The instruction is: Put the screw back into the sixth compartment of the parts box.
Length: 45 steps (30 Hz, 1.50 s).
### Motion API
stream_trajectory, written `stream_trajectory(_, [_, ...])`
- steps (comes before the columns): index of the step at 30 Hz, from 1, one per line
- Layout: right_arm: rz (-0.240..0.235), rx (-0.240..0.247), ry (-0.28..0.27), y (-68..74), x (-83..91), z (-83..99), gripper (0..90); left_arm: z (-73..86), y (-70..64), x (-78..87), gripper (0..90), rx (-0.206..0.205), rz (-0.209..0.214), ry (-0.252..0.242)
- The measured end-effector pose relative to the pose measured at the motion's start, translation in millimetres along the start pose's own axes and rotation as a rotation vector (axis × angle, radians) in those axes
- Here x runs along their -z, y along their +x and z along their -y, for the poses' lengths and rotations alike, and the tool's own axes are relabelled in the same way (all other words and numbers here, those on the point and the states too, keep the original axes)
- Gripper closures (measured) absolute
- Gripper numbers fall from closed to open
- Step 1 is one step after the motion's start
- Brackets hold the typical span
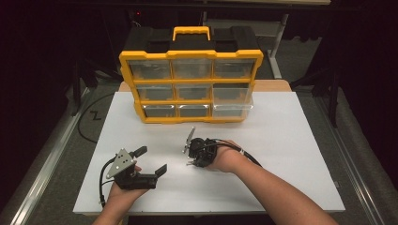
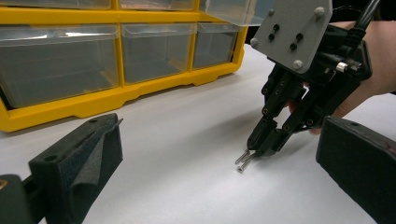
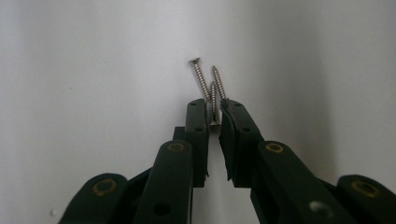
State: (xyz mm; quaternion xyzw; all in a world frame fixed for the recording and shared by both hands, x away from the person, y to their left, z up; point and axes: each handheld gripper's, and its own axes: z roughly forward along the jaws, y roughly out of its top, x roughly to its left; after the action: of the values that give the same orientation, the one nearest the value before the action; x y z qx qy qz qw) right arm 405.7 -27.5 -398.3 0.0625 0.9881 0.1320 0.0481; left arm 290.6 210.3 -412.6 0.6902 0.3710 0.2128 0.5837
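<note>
Three small metal screws (image 3: 205,81) lie bunched on the white table top (image 1: 281,154). My right gripper (image 3: 214,106) points down at them, its jaws shut on the screws, one of which has its head pinched between the tips. In the left gripper view the same screws (image 2: 243,162) poke out under the right gripper (image 2: 256,150). In the high view the right gripper (image 1: 189,161) is at the table's middle. My left gripper (image 1: 151,160) is held low at the front left, open and with nothing in it; its two padded jaws frame the left gripper view (image 2: 219,144).
A yellow organizer (image 1: 190,55) with clear drawers stands at the back of the table. One drawer on its right side (image 1: 232,108) is pulled out a little. A cable (image 1: 246,154) trails from the right gripper along the forearm.
</note>
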Motion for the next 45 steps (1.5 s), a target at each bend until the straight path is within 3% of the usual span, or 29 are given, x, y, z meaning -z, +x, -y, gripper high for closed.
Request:
stream_trajectory(19, [-0.045,-0.019,0.019,-3.4,-2.9,-0.7,83.6,-0.3,-0.1,0.8,1.1,0.0,-0.001,-0.005])
stream_trajectory(25, [-0.047,-0.043,0.022,-3.1,-2.9,-0.9,85.7,-0.3,-0.2,0.7,1.1,0.0,-0.001,-0.005])
stream_trajectory(45, [-0.035,-0.05,0.014,-4.0,-0.8,-0.8,87.4,-0.1,0.2,0.3,1.1,-0.002,-0.001,-0.002])
